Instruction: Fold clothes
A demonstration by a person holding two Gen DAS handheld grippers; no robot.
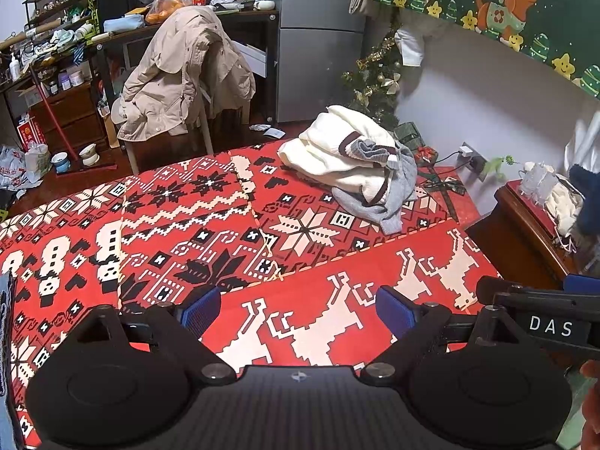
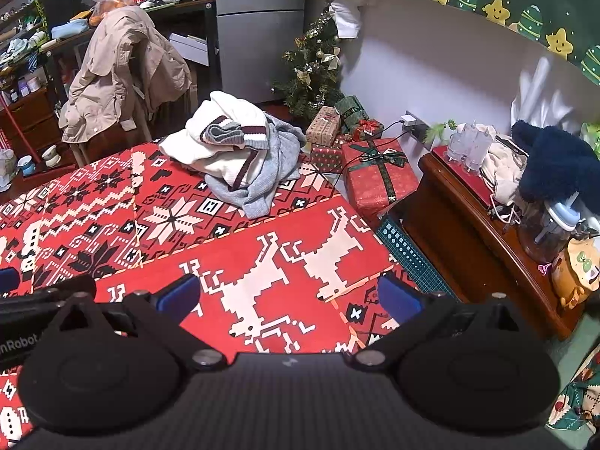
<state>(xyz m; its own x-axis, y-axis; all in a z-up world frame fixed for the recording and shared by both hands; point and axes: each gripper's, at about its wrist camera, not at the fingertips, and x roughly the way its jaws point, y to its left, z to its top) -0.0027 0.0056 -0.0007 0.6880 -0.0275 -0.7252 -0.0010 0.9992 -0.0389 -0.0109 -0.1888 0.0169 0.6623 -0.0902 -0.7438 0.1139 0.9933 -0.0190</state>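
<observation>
While both grippers hover spread and empty over the red cloth point(image 1: 210, 225), left gripper point(image 1: 298, 309) and right gripper point(image 2: 288, 296) face the clothes point(image 2: 236, 153), heaped well ahead at the far edge, long axis running left-far to right-near.

- Grey fridge point(image 1: 318, 37) against the far wall.
- Chair point(image 1: 187, 75) draped with a beige coat.
- Christmas tree point(image 2: 315, 71) beside a white wall point(image 2: 431, 75).
- Wooden cabinet point(image 2: 487, 232) at right.
- Cluttered shelves point(image 1: 56, 37) at left.
</observation>
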